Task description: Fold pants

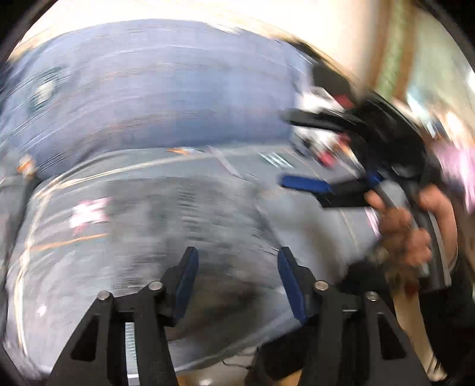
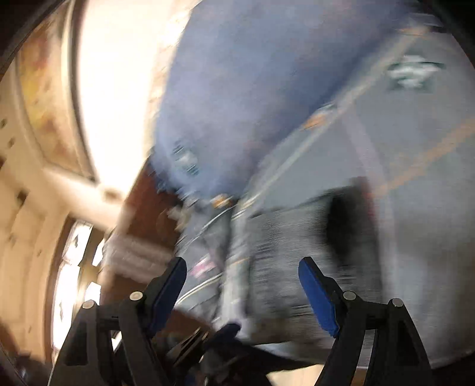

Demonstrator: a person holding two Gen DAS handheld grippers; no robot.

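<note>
The pants [image 1: 166, 98] are jeans spread flat, blue denim farther off and a paler grey part nearer; everything is blurred. My left gripper [image 1: 239, 255] hovers over the grey part, open, with nothing pinched between its blue pads. At the right of the left wrist view a hand [image 1: 400, 231] holds my right gripper [image 1: 292, 153], its two fingers wide apart above the cloth's right side. In the right wrist view the jeans [image 2: 237, 89] run away from my right gripper [image 2: 242, 268], which is open and holds nothing.
A pale, brightly lit surface [image 1: 148, 12] lies beyond the jeans. The right wrist view shows brown wood [image 2: 142, 202] and pale furniture [image 2: 26, 184] to the left of the cloth. A dark shape [image 2: 213, 341] sits low between the right fingers, too blurred to name.
</note>
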